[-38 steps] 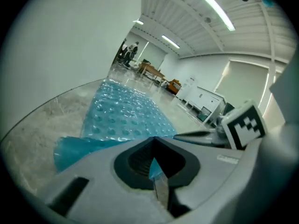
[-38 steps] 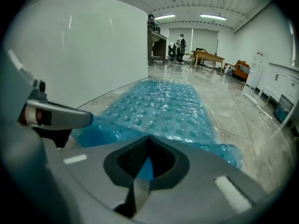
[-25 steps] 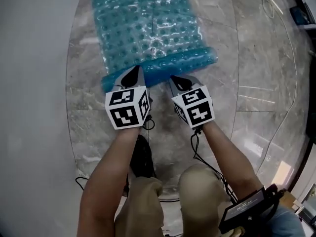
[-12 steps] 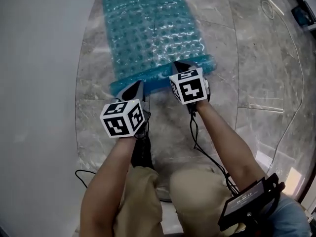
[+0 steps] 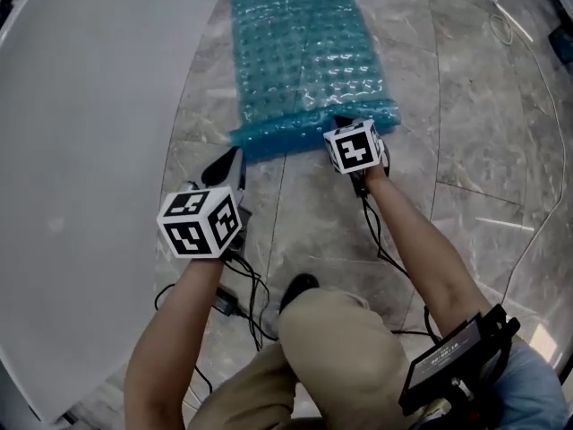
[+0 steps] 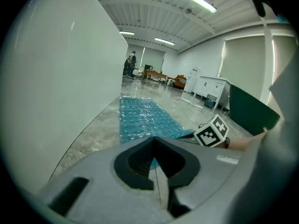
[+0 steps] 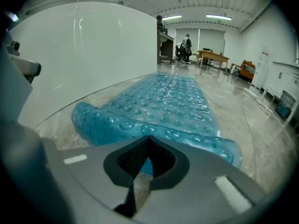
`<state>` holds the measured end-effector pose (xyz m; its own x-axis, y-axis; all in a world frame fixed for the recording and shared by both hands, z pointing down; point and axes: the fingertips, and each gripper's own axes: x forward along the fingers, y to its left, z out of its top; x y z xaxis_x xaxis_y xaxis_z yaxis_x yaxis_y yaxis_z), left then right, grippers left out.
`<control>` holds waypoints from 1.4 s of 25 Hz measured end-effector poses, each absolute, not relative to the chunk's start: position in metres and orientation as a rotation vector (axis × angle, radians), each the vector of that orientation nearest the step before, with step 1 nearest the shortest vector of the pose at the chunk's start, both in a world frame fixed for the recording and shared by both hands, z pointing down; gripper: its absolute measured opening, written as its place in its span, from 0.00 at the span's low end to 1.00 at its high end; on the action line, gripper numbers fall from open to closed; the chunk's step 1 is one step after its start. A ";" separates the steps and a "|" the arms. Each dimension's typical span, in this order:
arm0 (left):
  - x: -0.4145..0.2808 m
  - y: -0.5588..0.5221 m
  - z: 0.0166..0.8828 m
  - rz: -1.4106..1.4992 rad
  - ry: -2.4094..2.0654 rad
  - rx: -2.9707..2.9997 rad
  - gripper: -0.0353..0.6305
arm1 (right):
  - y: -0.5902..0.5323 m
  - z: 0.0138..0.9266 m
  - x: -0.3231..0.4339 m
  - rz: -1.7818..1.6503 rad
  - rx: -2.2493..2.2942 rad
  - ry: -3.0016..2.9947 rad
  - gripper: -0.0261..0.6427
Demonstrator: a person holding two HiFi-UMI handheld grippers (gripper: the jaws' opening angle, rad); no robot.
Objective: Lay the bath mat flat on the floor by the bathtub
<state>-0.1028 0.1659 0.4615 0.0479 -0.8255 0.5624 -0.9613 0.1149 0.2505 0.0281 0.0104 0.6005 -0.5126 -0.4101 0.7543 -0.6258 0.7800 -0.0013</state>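
Bath mat (image 5: 300, 52), see-through blue and covered in bumps, lies lengthways on the grey marble floor (image 5: 466, 106). Its long left edge runs close beside the white curved wall of the bathtub (image 5: 98, 106). Most of it is spread flat. The near end is curled up into a low roll that runs across its width.

At the right-hand end of that roll sits the right gripper (image 5: 343, 124), pointing down at the floor. Its jaws are closed together and the tips are right up against the curled edge. From where I stand I can't tell whether a bit of the mat is nipped between the tips or only touched.

The left gripper (image 5: 235, 157) is off the mat, nearer the person and towards the tub side, held above bare floor. Its jaws are closed too, with nothing between them.

Black cables (image 5: 255, 285) trail from the grippers along both forearms and loop on the floor by a dark shoe (image 5: 300, 287). A bent knee (image 5: 340, 348) in tan cloth fills the foreground. Far down the room stand some tables and a couple of people.
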 end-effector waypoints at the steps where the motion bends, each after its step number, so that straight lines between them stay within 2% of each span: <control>1: -0.102 0.164 0.470 0.313 -1.810 1.730 0.06 | 0.017 0.601 0.030 0.344 0.754 -2.182 0.05; 10: -0.070 0.105 0.544 0.308 -1.783 1.727 0.06 | 0.049 0.582 0.042 0.288 0.706 -2.219 0.05; 18: -0.055 0.137 0.581 0.279 -1.643 1.667 0.06 | 0.054 0.531 0.041 0.340 0.689 -2.332 0.05; 22: -0.032 0.157 0.594 0.263 -1.586 1.700 0.06 | 0.040 0.556 0.043 0.305 0.709 -2.257 0.05; 29: -0.024 0.156 0.546 0.167 -1.650 1.789 0.06 | 0.091 0.587 0.076 0.301 0.672 -2.152 0.05; 35: -0.023 0.159 0.590 0.305 -1.574 1.690 0.06 | 0.122 0.592 0.094 0.302 0.609 -2.171 0.05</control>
<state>-0.0229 0.1591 0.5898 0.2003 -0.7322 0.6509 -0.9224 0.0830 0.3773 0.0940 0.1222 0.5916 -0.5292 -0.3195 0.7861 -0.5222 0.8528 -0.0049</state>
